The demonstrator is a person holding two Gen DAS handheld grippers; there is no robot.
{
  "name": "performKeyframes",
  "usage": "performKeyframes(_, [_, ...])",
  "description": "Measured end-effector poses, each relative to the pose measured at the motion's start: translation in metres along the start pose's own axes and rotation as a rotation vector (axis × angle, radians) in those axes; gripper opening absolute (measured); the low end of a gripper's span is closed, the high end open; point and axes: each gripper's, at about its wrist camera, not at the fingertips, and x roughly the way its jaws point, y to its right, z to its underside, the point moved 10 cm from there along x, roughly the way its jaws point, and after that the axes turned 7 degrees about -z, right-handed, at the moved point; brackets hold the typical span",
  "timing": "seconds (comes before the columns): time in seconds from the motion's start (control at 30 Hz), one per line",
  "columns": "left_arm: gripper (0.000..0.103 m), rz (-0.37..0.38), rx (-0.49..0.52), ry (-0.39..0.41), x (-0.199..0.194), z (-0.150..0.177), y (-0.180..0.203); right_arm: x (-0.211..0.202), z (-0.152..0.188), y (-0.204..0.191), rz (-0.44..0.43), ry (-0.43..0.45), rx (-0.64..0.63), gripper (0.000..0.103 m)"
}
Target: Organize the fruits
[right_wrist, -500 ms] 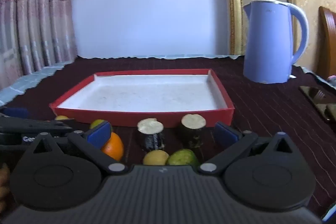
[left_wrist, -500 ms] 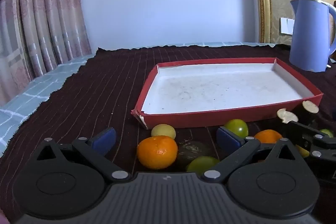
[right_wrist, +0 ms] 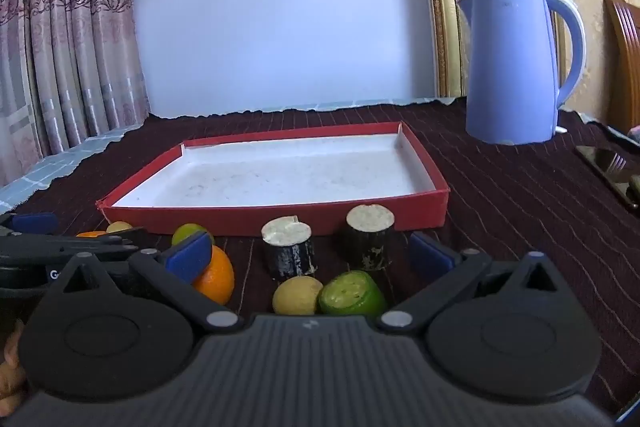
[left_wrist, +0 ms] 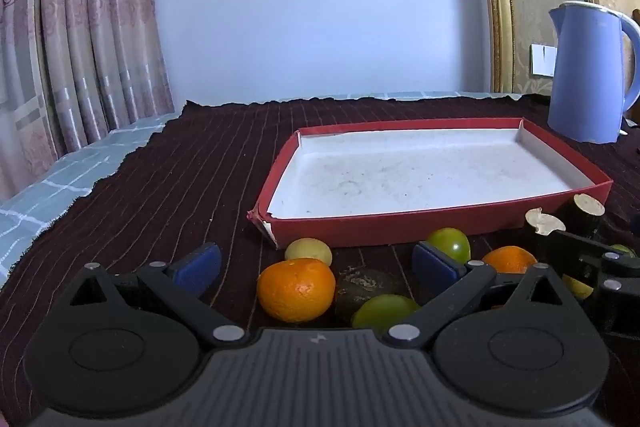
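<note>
since the red tray [left_wrist: 436, 227] sits bare on the surface, we judge no fruit sorted yet. left tool [left_wrist: 316, 261] fully open, holding nothing, framing the orange [left_wrist: 295, 289] and a green fruit [left_wrist: 382, 309]. right tool [right_wrist: 310, 251] equally wide and empty, facing two dark cut stubs [right_wrist: 289, 251], possibly sugarcane, and a cut lime [right_wrist: 350, 293]; both poised for a first pick.

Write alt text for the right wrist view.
Open right gripper hovers over a yellow fruit, a cut green fruit and two dark cut stalk pieces, before an empty red tray; a blue kettle stands behind right.
</note>
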Motion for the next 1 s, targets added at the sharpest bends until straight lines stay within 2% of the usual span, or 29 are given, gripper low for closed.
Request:
performKeyframes(0.4, [0.103,0.026,-0.014,-0.015,0.0013,0.0023,-0.0003,0.0034,0.0038,-0.0019,0.029,0.008,-0.026,0.103])
performKeyframes(1.0, [0.103,0.042,-0.019,-0.016,0.0028,0.0043,0.0001,0.0062,0.0055,-0.0006,0.026,0.002,-0.013,0.103])
